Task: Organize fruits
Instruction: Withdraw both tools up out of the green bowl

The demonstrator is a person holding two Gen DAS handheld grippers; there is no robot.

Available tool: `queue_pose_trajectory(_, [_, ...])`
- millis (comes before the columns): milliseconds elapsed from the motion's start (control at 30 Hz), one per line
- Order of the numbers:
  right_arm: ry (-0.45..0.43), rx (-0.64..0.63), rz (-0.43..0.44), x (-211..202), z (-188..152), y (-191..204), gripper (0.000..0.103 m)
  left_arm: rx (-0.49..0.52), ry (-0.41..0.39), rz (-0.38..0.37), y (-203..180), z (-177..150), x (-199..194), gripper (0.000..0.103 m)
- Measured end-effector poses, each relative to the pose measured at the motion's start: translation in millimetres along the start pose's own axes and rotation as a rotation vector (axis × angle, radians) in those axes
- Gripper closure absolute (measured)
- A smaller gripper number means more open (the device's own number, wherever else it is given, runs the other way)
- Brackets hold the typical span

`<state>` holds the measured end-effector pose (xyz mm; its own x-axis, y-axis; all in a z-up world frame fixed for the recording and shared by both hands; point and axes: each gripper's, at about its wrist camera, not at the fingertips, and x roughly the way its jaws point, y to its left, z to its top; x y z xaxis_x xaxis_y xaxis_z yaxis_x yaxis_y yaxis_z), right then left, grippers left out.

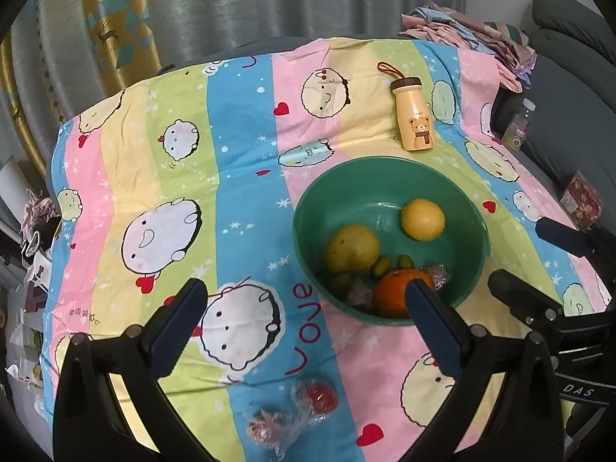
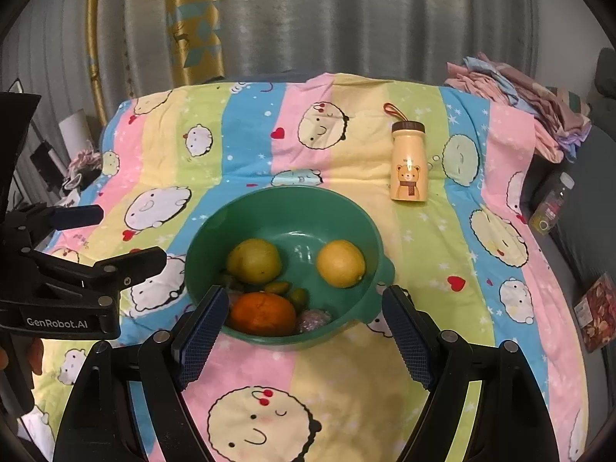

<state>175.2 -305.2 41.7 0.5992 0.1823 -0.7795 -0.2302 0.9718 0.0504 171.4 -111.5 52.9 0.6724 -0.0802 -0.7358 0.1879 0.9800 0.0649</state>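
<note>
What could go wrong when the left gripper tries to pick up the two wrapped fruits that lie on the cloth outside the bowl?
1. The wrapped red fruits are in crinkled clear film; the open left gripper may pinch only film, and a fruit may slip.
2. The green bowl is already crowded near the orange, so a dropped fruit may bounce.
3. The open right gripper hangs close by; the two may collide.

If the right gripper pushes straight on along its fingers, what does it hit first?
Probably the green bowl: the right gripper, open and empty, points at its near rim, and the orange lies just inside. Depth is hard to judge.
</note>
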Motion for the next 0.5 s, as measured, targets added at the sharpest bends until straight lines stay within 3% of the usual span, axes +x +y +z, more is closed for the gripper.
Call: queue_pose_trajectory(500, [-0.002,-0.046,0.014,-16.9,-13.9,25.7,0.021,-0.046,0.013,-0.003,19.1,-37.7,-16.2,0.0])
